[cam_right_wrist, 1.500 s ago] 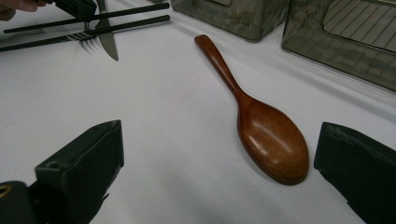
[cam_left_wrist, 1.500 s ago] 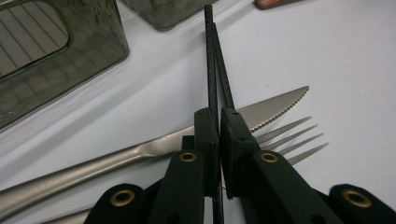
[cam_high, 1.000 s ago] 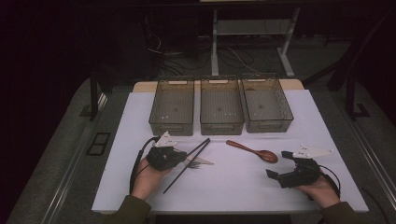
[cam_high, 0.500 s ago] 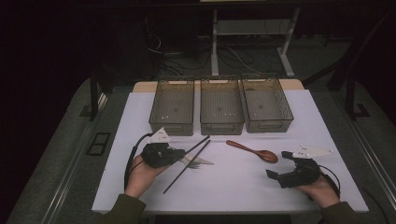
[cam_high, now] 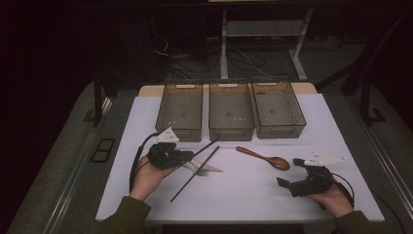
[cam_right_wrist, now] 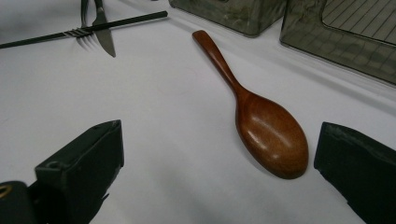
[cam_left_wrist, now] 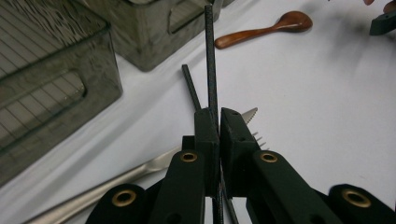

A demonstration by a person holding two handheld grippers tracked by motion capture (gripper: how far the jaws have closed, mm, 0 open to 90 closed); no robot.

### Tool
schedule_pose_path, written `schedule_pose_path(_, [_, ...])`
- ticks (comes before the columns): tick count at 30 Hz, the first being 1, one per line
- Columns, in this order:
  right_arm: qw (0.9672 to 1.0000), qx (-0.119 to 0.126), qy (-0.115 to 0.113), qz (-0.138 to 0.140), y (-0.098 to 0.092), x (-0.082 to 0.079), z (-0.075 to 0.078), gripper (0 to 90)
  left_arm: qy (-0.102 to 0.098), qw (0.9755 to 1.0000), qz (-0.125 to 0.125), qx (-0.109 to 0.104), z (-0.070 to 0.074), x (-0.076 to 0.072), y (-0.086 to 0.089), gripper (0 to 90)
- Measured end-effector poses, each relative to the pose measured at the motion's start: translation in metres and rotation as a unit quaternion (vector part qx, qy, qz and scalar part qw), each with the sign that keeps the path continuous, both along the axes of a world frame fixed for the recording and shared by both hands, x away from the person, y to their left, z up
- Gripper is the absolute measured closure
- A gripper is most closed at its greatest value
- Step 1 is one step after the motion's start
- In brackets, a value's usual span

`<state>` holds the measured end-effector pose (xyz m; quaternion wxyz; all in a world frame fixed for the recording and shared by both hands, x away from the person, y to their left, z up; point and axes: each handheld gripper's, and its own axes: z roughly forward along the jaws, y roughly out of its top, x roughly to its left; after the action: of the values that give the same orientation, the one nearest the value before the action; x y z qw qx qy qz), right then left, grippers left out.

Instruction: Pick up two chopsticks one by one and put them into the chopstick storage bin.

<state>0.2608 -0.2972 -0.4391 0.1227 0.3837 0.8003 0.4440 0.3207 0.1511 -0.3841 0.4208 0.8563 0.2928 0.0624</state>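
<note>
Black carbon-look chopstick sat pinched in our left gripper, its long axis running toward the table's far edge and the grey plastic bins; our right gripper gaped, holding nothing.

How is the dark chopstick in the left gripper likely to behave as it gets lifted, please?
The chopstick looks straight and thin, so probably stiff and light. The left gripper clamps it well off its middle, so the long free end may sag or pivot. Its narrow, smooth-looking shaft could slip between the pads.
</note>
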Motion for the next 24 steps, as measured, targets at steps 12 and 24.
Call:
schedule_pose_path(12, [1.0000, -0.005, 0.001, 0.000, 0.000, 0.001, -0.003, 1.1, -0.005, 0.9999, 0.003, -0.011, 0.012, 0.016, 0.004, 85.4])
schedule_pose_path(24, [0.9998, -0.002, -0.013, 0.012, 0.003, 0.002, -0.003, 1.1, -0.018, 0.9994, 0.019, -0.023, 0.032, 0.031, 0.008, 85.4])
